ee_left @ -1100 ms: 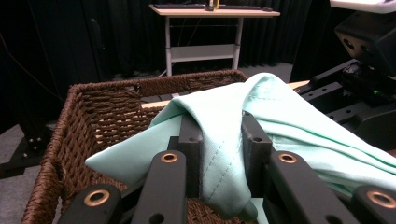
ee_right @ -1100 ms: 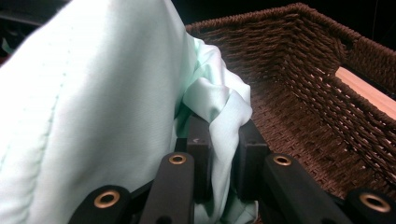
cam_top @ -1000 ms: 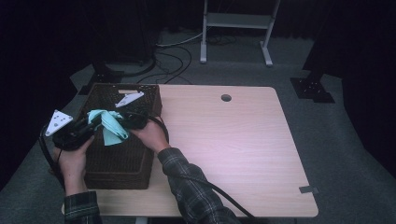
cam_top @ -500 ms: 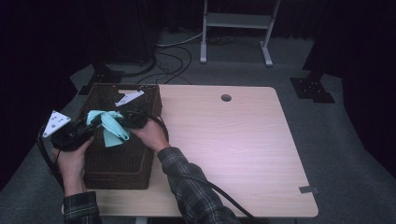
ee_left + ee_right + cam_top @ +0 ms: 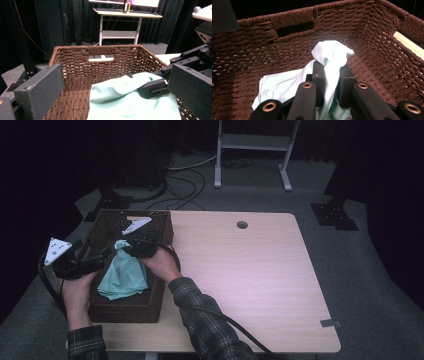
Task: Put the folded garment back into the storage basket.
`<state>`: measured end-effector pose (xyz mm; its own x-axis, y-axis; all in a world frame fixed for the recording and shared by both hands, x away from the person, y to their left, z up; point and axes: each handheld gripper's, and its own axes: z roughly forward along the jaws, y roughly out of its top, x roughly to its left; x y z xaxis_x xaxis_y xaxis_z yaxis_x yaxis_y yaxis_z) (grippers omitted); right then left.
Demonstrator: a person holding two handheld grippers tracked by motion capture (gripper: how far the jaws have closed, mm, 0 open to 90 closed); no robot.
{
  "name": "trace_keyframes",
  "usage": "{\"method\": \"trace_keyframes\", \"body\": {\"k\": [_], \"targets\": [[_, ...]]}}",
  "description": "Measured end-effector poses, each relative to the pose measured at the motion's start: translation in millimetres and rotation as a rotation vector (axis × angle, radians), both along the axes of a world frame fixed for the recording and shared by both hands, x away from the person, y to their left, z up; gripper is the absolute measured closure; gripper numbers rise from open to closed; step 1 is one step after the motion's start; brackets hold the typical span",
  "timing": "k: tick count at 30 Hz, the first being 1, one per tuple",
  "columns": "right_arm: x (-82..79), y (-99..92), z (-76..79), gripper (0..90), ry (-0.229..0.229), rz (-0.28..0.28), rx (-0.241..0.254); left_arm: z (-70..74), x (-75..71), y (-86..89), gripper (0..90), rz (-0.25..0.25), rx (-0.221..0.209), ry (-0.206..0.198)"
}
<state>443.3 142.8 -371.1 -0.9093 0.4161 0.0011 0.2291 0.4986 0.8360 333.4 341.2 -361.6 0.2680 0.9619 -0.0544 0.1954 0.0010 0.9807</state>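
A brown wicker basket (image 5: 107, 216) stands on the left end of the wooden table (image 5: 240, 275). A pale teal cloth (image 5: 123, 276) hangs down into it from my right gripper (image 5: 131, 248), which is shut on a bunched corner of the cloth (image 5: 332, 53). In the right gripper view the pads (image 5: 319, 75) pinch the fabric above the basket floor (image 5: 244, 72). My left gripper (image 5: 103, 256) hovers over the basket's left rim; its jaws have just been opening and now stand wide apart (image 5: 115, 87), touching nothing. The cloth (image 5: 130, 100) lies below and beyond them.
The basket's far wall has a handle slot (image 5: 101, 58). A cable hole (image 5: 242, 225) sits near the table's back edge. A white-legged desk (image 5: 252, 142) and floor cables (image 5: 187, 182) lie behind the table. A black stand base (image 5: 334, 216) is at the right.
The left gripper let go of the cloth and its jaws spread. The cloth, earlier bunched between both grippers, now hangs from the right gripper and drapes into the basket.
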Motion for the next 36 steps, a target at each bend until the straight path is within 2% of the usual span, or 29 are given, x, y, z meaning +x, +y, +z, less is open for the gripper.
{"method": "trace_keyframes", "body": {"k": [11, 15, 18, 19, 21, 22, 27, 30, 32, 36], "targets": [[0.8, 0.5, 0.6, 78.8, -0.015, -0.011, -0.006, -0.3, 0.0, 0.7, 0.0, -0.005, -0.008, -0.002], [4.3, 1.4, 1.0, 78.4, -0.013, -0.013, -0.017, -0.3, 0.4, 0.2, 0.0, -0.006, -0.005, 0.001], [8.3, -0.2, 1.5, 76.1, -0.029, -0.026, -0.023, -0.5, 0.5, 0.2, 0.0, -0.007, -0.006, 0.003], [10.4, -1.3, 1.7, 73.1, -0.028, -0.033, -0.023, -0.5, 0.6, 0.1, 0.0, -0.008, -0.006, 0.003], [13.1, -3.8, 3.7, 55.9, -0.062, -0.063, -0.031, -0.5, 0.5, 0.2, 0.0, -0.008, -0.006, 0.003], [14.9, -5.5, 5.0, 55.0, -0.077, -0.088, -0.042, -0.5, 0.5, 0.2, 0.0, -0.008, -0.007, 0.003], [28.2, -19.2, 9.7, 32.3, -0.027, -0.105, -0.004, -0.6, 1.1, 0.0, 0.0, -0.01, -0.002, 0.007], [31.8, -25.4, 11.0, 23.0, 0.0, -0.108, 0.025, -0.7, 1.3, -0.5, 0.0, -0.008, 0.0, 0.007], [31.8, -29.6, 11.3, 15.2, 0.0, -0.129, 0.035, -0.7, 1.3, -0.7, 0.0, -0.008, 0.004, 0.007], [29.1, -40.4, 10.8, 8.5, 0.02, -0.102, 0.05, -1.0, 2.1, -1.4, 0.0, -0.015, 0.009, 0.009]]}}
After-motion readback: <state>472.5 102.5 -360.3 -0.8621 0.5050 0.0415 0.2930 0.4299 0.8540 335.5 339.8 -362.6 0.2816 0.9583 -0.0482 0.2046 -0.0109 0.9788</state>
